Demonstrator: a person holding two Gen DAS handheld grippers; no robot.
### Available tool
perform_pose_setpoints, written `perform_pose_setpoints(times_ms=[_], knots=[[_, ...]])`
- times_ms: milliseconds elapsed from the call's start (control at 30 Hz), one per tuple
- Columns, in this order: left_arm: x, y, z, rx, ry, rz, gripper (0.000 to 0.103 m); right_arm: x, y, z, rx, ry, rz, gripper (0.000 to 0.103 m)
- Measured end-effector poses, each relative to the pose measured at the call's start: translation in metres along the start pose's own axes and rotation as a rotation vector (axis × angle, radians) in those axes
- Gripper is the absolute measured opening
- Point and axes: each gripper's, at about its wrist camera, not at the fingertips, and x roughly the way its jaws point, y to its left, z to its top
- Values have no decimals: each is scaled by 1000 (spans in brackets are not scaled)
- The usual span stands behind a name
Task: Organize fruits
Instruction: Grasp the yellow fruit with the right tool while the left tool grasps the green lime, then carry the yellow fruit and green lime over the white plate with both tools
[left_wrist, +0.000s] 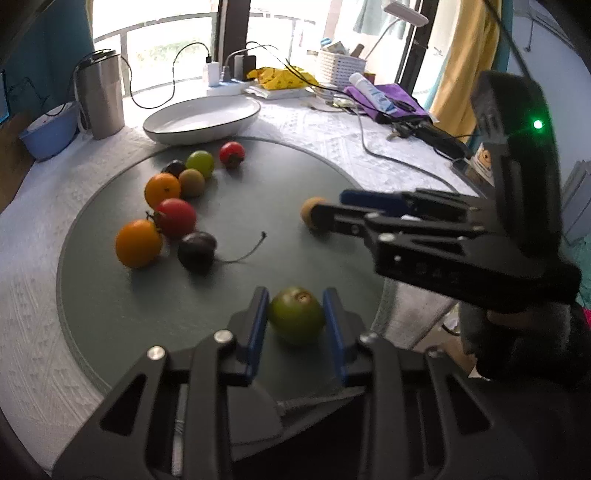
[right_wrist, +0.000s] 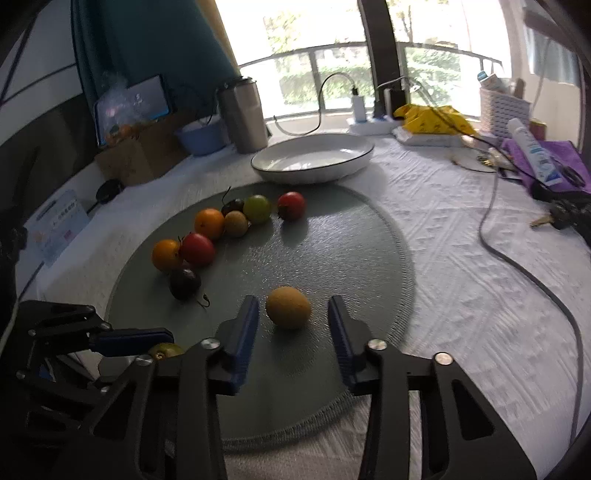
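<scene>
Blue-padded left tongs (left_wrist: 295, 321) clamp a smooth round green fruit (left_wrist: 296, 315); right tongs (right_wrist: 293, 328) loosely straddle an oval yellow fruit (right_wrist: 288, 307).

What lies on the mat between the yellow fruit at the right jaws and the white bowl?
Bare mat, as the right wrist view shows; the yellow fruit and white bowl have no fruit between them.

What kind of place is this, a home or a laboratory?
Most likely a home: a cloth-covered table beside a balcony window, with a curtain, a steel tumbler and a toiletries basket on it.
</scene>
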Motion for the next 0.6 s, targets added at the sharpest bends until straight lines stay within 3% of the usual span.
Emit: perform_pose_setpoints(times_ms=[133,367,600], knots=[[2,4,0,-8,6,-11,31,12,3,0,-8,38,14,30],[3,7,1,-7,11,-33,31,9,2,1,7,29,8,30],[-7,16,13,-6,-34,-25,31,-6,3,18,-4,-15,-10,30]])
